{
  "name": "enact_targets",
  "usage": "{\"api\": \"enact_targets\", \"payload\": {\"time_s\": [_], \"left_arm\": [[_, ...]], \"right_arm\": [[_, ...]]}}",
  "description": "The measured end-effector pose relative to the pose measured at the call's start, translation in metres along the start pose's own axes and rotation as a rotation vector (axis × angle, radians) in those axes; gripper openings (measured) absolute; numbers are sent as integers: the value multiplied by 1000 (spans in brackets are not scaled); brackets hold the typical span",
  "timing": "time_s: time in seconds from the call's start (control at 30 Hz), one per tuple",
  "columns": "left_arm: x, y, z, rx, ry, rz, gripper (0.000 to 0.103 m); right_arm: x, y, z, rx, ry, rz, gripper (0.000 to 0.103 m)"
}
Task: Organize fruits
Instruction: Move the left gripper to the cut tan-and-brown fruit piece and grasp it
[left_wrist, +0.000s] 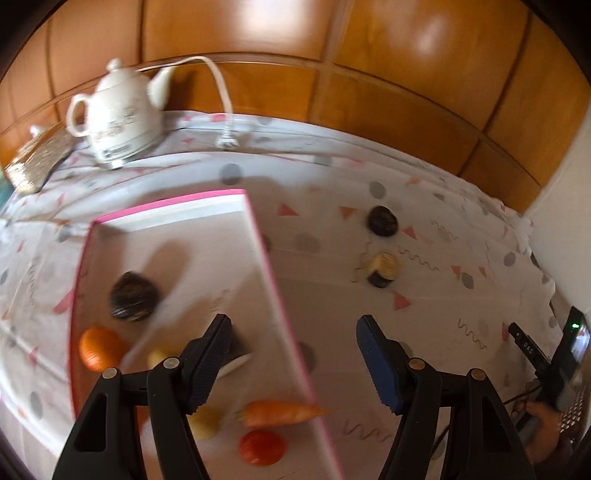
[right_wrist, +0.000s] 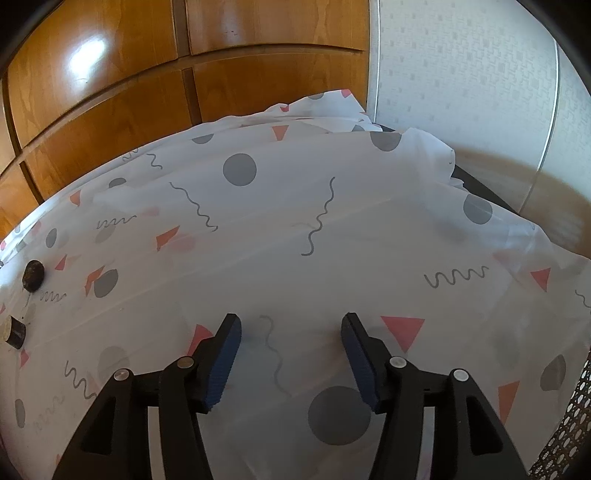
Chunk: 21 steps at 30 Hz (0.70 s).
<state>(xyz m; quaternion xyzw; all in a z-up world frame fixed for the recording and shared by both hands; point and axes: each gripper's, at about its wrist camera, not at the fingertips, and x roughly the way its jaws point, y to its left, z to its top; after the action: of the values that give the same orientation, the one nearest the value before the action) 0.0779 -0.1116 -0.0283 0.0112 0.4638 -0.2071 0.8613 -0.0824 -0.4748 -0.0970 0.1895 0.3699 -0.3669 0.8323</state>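
A white box with a pink rim (left_wrist: 258, 229) lies on the patterned cloth. It holds a dark round fruit (left_wrist: 135, 295), an orange (left_wrist: 98, 349), a carrot (left_wrist: 280, 413), a tomato (left_wrist: 262, 446) and a yellow piece (left_wrist: 205, 421). To its right, a second dark fruit (left_wrist: 383, 220) and a cut dark piece with a yellow face (left_wrist: 384, 269) sit on the cloth. The same two show at the right wrist view's left edge, the second dark fruit (right_wrist: 34, 275) and the cut piece (right_wrist: 14, 332). My left gripper (left_wrist: 293, 325) hangs open over the box's right rim, holding nothing. My right gripper (right_wrist: 291, 321) is open above bare cloth.
A white teapot (left_wrist: 122, 110), a white cord with its plug (left_wrist: 227, 142) and a gold object (left_wrist: 37, 162) stand at the back left. Wooden cabinet doors (left_wrist: 406, 74) run behind the table. A person's hand (left_wrist: 543, 424) shows at the right edge. The cloth drops off at the far right (right_wrist: 480, 206).
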Motion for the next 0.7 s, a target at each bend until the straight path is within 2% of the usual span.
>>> {"api": "enact_targets", "payload": {"time_s": [0.1,0.33,0.53,0.7], "left_arm": [[17,-18,6,36,30,-28,66],[53,-56,15,104,74,-56,51],[77,-82,25,145,88,-58,50],[100,-93,34,138,110,-50,50]], "right_arm": [[1,1,1,-3,0,0,59],[1,2,1,-5,-1,-3,59],[3,4,2,-15,0,-3,62],[3,5,2,-23,1,3,66]]}}
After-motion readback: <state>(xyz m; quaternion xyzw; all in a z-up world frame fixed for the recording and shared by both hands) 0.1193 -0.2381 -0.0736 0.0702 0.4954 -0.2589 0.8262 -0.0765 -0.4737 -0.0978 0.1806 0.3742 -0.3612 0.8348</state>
